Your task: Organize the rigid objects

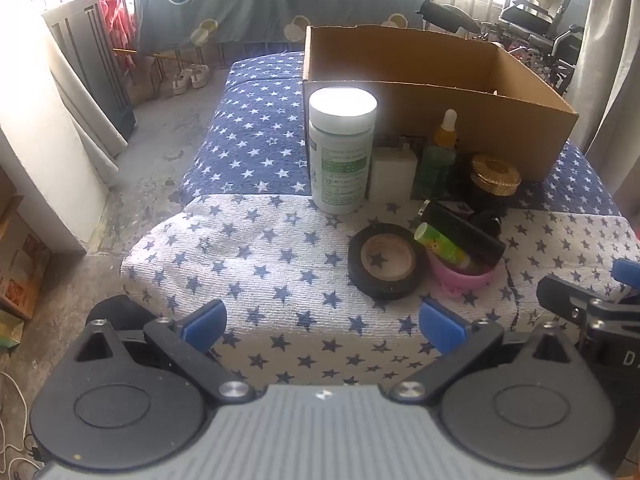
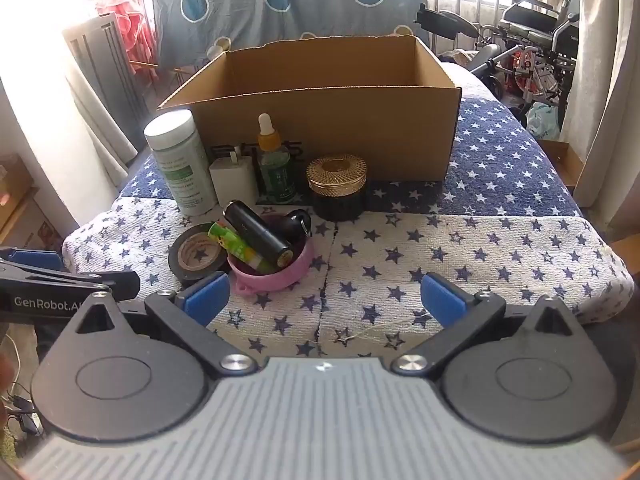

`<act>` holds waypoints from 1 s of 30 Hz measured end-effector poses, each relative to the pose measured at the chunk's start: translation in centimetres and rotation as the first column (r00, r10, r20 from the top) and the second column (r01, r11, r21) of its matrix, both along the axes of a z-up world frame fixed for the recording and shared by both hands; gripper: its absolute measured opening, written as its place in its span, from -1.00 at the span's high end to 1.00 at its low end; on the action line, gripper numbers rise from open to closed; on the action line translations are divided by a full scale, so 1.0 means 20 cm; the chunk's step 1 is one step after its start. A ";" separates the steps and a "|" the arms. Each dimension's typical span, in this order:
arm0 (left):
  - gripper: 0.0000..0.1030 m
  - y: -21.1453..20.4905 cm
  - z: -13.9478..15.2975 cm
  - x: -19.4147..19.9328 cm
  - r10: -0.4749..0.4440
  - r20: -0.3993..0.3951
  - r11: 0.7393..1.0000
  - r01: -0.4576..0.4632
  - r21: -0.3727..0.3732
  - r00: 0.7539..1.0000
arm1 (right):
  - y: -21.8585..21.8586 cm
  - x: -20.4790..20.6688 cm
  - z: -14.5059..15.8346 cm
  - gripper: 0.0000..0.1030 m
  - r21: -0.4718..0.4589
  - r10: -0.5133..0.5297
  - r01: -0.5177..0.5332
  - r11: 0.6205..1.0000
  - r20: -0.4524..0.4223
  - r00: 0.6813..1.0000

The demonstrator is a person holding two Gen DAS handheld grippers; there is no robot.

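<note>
Both grippers hung spread wide and empty at the near edge of the star cloth (image 2: pixel 480 248), the left gripper (image 1: pixel 322 322) lined up toward the tape (image 1: pixel 386 260) and the right gripper (image 2: pixel 324 300) just right of the pink bowl (image 2: pixel 276 276).

Taking the box (image 2: pixel 320 120) as landmark, everything to be sorted sat outside it, along its near wall. The white bottle (image 2: pixel 180 160) stood at the box's left corner, then the charger (image 2: pixel 234 182), the dropper bottle (image 2: pixel 274 164) and the gold-lidded jar (image 2: pixel 338 184), all upright and close against the cardboard. Nearer than these lay the tape, flat, touching the bowl, which held a black tube (image 2: pixel 258 236) and a green tube (image 2: pixel 236 246) leaning across it.

The box looked empty, so the job seemed barely begun. A sensible first pick would be the jar, the nearest free-standing piece to the right gripper: approach level, fingers either side of the dark body below the lid, and lift straight up before crossing the wall. The tall bottle would tip if nudged high.
</note>
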State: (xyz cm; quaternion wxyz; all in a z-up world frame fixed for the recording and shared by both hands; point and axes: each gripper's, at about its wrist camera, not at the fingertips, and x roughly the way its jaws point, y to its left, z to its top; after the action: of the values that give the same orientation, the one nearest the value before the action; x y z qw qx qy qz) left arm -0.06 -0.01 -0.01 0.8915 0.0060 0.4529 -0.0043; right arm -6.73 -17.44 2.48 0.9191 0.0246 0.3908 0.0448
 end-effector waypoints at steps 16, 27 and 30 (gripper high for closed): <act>-0.99 0.00 0.00 0.01 0.024 -0.028 1.000 -0.024 0.011 0.999 | 0.02 0.03 0.04 -0.98 -0.002 -0.006 0.006 1.000 0.004 1.000; -0.99 0.00 0.00 0.01 0.037 -0.036 0.999 -0.036 0.011 0.999 | 0.01 0.01 0.05 -0.98 -0.001 -0.008 0.008 1.000 0.007 1.000; -0.99 0.01 0.01 0.01 0.041 -0.036 0.999 -0.040 0.009 0.999 | 0.01 0.01 0.05 -0.98 -0.002 -0.007 0.007 1.000 0.008 1.000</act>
State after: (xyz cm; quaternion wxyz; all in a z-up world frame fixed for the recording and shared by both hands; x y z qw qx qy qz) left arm 0.08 0.18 0.09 0.8830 0.0005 0.4692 0.0156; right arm -6.55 -17.17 3.47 0.9207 0.0251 0.3873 0.0414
